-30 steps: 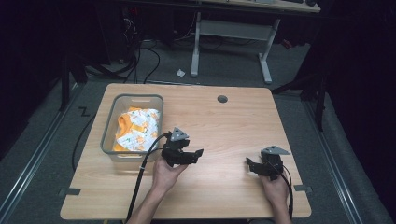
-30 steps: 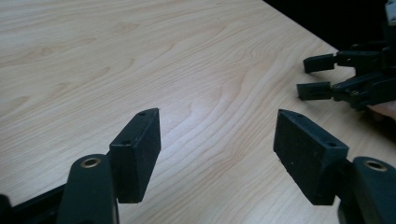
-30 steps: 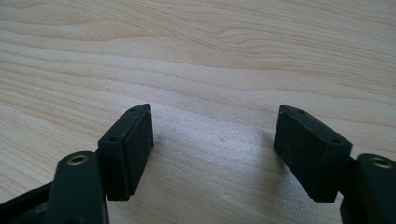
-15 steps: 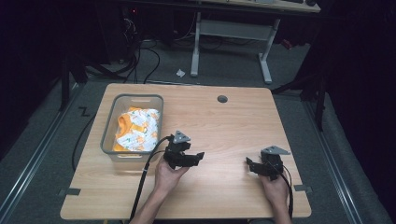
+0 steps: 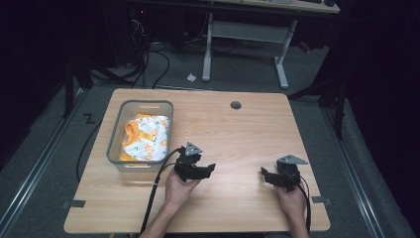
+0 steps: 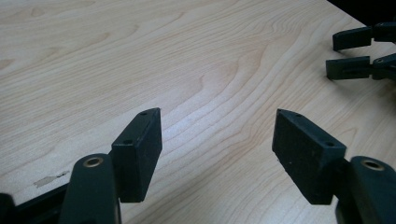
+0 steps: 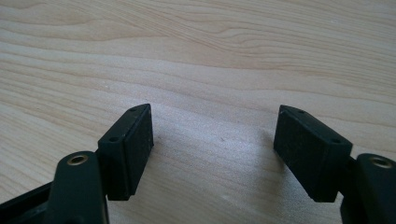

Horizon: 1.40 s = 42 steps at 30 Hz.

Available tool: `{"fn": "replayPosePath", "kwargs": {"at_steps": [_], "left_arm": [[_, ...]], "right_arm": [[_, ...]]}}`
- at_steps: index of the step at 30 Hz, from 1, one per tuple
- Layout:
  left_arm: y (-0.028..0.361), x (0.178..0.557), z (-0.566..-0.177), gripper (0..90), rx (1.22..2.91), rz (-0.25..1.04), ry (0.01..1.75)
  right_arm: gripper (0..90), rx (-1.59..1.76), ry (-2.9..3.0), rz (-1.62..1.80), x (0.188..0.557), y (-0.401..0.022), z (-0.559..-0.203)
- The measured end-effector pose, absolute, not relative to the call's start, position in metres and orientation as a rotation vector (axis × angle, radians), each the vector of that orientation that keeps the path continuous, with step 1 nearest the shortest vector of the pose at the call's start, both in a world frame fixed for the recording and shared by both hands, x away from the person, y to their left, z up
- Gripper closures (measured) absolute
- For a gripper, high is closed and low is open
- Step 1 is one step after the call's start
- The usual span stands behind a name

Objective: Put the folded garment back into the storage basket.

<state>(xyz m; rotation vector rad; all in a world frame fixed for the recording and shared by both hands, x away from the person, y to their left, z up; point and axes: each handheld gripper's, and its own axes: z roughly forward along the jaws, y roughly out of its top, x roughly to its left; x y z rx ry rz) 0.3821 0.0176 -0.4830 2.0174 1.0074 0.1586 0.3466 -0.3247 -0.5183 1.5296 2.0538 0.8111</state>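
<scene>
At the near edge of the tabletop (image 5: 233, 134) my two hands rested with a gripper in each, pointing toward one another across bare wood. My right gripper (image 5: 266, 175) sat low over the surface, its jaws spread wide with nothing between them; the right gripper view showed just wood grain in the gap. My left gripper (image 5: 208, 169) was likewise wide open and empty, hovering just above the tabletop, and its own view looked along the wood to the right gripper's jaws in the far corner. Beyond and to the left of my left hand stood a grey bin (image 5: 117, 143), well apart from the right gripper and near the left one. Inside it lay a crumpled orange and white cloth (image 5: 146, 136). I judged that no grasp was in hand yet. The next move would call for swinging the left gripper over the bin's rim and lowering its open jaws onto a fold of the cloth.
</scene>
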Motion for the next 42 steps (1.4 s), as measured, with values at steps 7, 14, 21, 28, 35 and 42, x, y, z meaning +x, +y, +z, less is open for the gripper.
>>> {"fn": "replayPosePath", "kwargs": {"at_steps": [7, 14, 21, 28, 35, 42], "left_arm": [[0.017, 0.383, -0.49, 33.4, 2.024, 0.164, 1.024], [0.017, 0.384, -0.497, 33.5, 2.046, 0.187, 1.039], [0.014, 0.386, -0.502, 33.6, 2.068, 0.222, 1.038], [0.013, 0.387, -0.506, 33.7, 2.085, 0.251, 1.036], [0.013, 0.392, -0.515, 33.6, 2.137, 0.291, 1.042], [0.013, 0.387, -0.525, 32.6, 2.13, 0.371, 1.01]], "right_arm": [[28.7, 1.529, 2.054, 0.811, 0.347, -0.325, -0.518], [28.7, 1.529, 2.054, 0.811, 0.347, -0.325, -0.518], [28.7, 1.529, 2.054, 0.811, 0.347, -0.325, -0.518], [28.7, 1.529, 2.054, 0.811, 0.347, -0.325, -0.518], [28.7, 1.529, 2.054, 0.811, 0.347, -0.325, -0.518], [28.7, 1.527, 2.056, 0.811, 0.347, -0.325, -0.518]]}}
